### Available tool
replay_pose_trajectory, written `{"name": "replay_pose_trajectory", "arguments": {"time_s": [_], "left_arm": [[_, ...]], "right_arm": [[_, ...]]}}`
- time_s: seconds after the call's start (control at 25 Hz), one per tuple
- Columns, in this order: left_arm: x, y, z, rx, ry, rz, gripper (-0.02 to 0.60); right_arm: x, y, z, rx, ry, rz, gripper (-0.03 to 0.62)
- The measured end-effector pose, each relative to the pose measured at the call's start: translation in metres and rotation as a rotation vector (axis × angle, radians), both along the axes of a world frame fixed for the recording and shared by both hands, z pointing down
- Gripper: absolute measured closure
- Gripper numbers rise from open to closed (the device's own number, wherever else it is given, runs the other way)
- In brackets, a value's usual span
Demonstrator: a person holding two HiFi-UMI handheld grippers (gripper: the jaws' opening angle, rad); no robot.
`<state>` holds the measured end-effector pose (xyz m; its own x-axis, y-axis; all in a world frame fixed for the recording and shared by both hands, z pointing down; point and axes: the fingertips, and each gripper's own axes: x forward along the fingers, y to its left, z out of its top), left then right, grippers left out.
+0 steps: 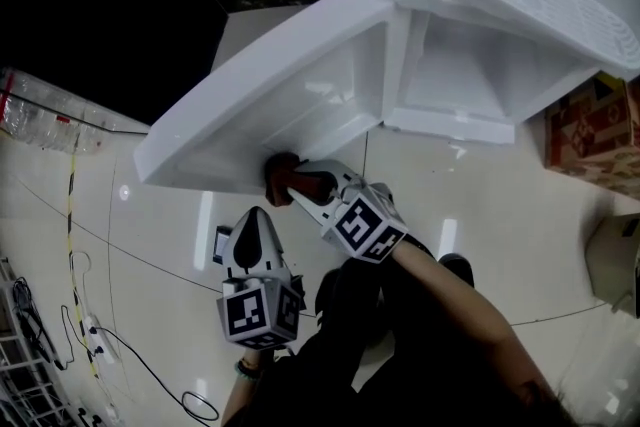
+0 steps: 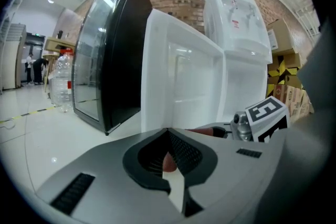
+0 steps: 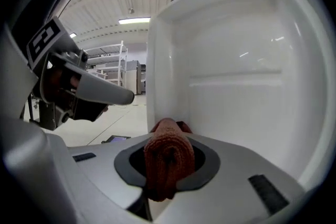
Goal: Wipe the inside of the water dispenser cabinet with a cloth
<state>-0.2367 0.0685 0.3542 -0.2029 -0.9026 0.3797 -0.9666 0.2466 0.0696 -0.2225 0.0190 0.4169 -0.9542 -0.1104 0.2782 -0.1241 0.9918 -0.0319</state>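
Right gripper view — right tool (image 3: 169, 134) clenched on cloth (image 3: 167, 165) at cabinet door (image 3: 236, 76) — left tool (image 2: 168, 134) closed.

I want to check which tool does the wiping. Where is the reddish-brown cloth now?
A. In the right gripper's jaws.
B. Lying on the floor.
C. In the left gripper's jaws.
A: the right gripper view shows the cloth clamped between the jaws of the right gripper, close to the white cabinet door.
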Motion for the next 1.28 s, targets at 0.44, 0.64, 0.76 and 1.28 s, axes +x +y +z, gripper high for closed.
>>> {"name": "replay_pose_trajectory", "arguments": {"time_s": [0.44,0.64,0.76,1.28], "left_arm": [[-0.010,0.002,0.006,-0.005,-0.023,-0.007,0.578],[-0.003,-0.005,0.004,0.002,0.005,-0.011,0.578],[0.004,-0.009,0.006,0.001,0.015,0.000,0.578],[0.002,-0.033,0.014,-0.026,-0.021,0.033,0.578]], "right_arm": [[0.074,-0.097,0.031,-0.030,0.064,0.310,0.525],[0.155,-0.140,0.039,-0.060,0.074,0.505,0.525],[0.176,-0.140,0.039,-0.033,0.109,0.491,0.525],[0.301,-0.235,-0.051,0.074,-0.071,0.851,0.525]]}}
